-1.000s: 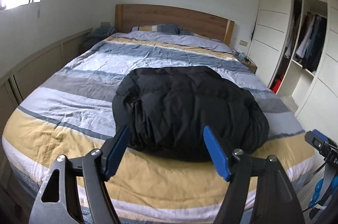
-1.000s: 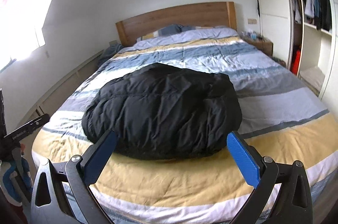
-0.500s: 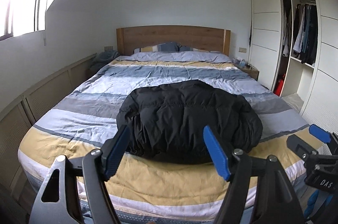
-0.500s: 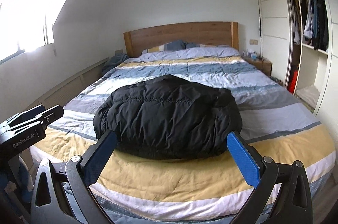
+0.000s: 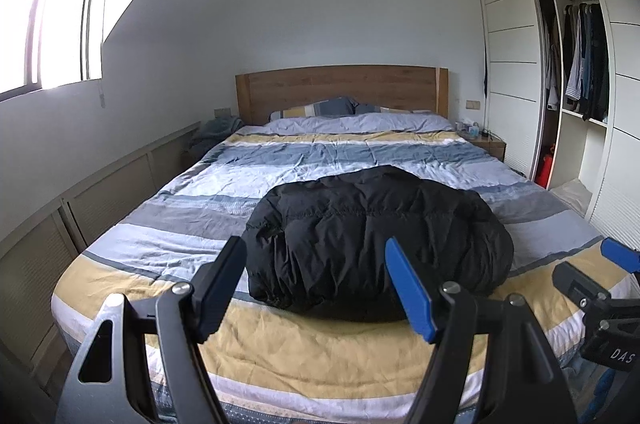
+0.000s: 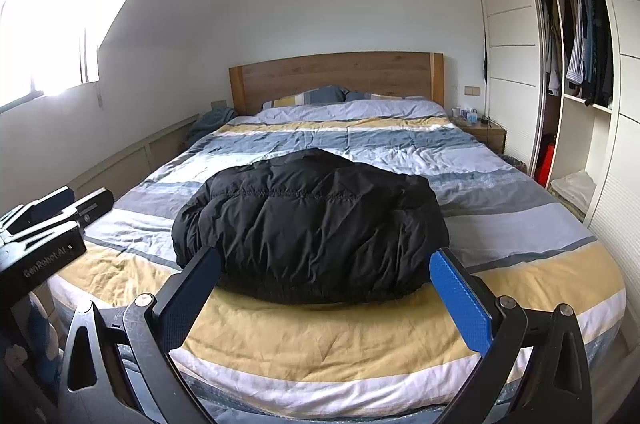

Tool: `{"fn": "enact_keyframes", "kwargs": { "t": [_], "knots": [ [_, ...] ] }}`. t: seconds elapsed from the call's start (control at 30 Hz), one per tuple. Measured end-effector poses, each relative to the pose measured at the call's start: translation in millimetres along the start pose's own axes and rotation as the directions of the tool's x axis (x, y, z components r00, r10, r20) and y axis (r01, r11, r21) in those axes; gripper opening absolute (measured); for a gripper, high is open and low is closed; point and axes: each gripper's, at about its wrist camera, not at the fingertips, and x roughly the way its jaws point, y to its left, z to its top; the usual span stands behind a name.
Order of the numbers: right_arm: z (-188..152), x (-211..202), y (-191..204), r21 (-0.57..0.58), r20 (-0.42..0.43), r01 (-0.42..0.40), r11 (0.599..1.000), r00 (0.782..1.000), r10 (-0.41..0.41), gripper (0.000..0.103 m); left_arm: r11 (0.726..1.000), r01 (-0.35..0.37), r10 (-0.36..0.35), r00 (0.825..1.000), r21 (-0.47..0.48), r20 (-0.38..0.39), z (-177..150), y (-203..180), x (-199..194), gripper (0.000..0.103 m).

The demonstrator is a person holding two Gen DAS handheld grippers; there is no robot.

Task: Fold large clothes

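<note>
Both grippers have drawn back from the bed [image 5: 120, 288]; left gripper [image 5: 316, 288] and right gripper [image 6: 324, 300] hang released, empty. Jacket [image 6: 308, 224] lies bundled near the foot. Before leaving, check that no edge protrudes.

Black puffy down jacket [image 5: 372, 244], quilted, with one stitched seam running side to side across its top. It is folded into a compact, rounded bundle, roughly rectangular and wider than deep. It lies flat on the striped duvet [image 5: 320, 156], on the foot half of the bed, slightly toward 3 o'clock of the bed's centre in the left wrist view [image 6: 308, 224]. The near edge sits on the yellow stripe at 6 o'clock and the far edge reaches the pale blue stripe at 12 o'clock. Fabric wrinkled and bulging. Sleeves and hood appear tucked inside; hard to tell.
</note>
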Motion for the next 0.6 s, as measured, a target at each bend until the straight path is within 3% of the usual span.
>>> {"fn": "enact_keyframes", "kwargs": {
  "t": [0.6],
  "knots": [
    [-4, 11, -1, -0.009, -0.021, 0.037, 0.999, 0.999, -0.037, 0.103, 1.000, 0.005, -0.006, 0.997, -0.013, -0.083, -16, 9, 34, 0.071]
  ]
}}
